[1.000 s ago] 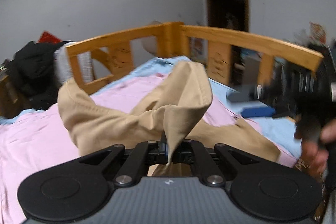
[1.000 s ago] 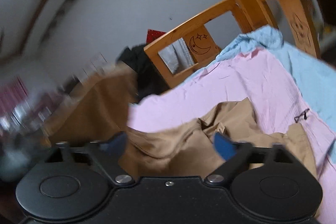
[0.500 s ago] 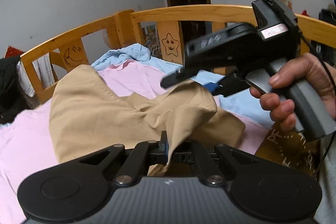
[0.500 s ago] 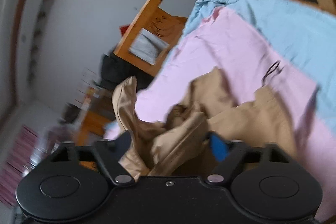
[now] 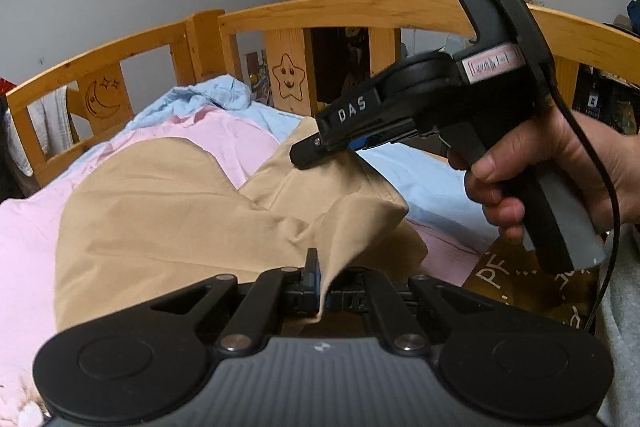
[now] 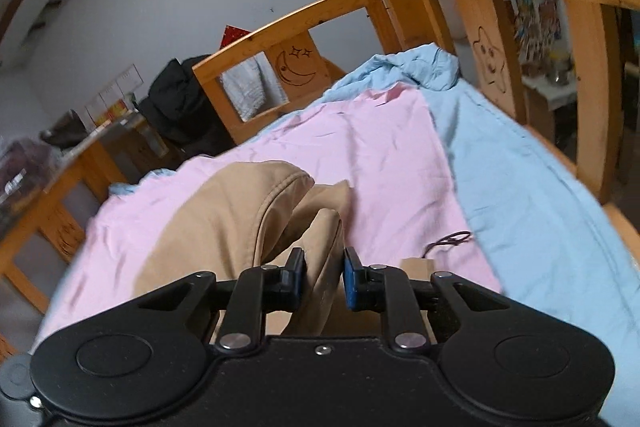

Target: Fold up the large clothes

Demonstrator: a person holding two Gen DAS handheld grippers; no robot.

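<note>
A tan garment lies bunched on a bed with a pink sheet. My left gripper is shut on an edge of the tan garment and holds a fold of it up. My right gripper has closed on a thick fold of the same tan garment; the cloth fills the gap between its blue pads. In the left wrist view the right gripper, held in a hand, grips the garment's far edge.
A wooden bed rail with star and moon carvings runs around the far side. A blue sheet covers the right part of the bed. A black bag and a cluttered table stand left of the bed.
My right gripper has swung in from the right and closed on a fold of the tan garment. My left gripper has kept its hold while the view turned right.
</note>
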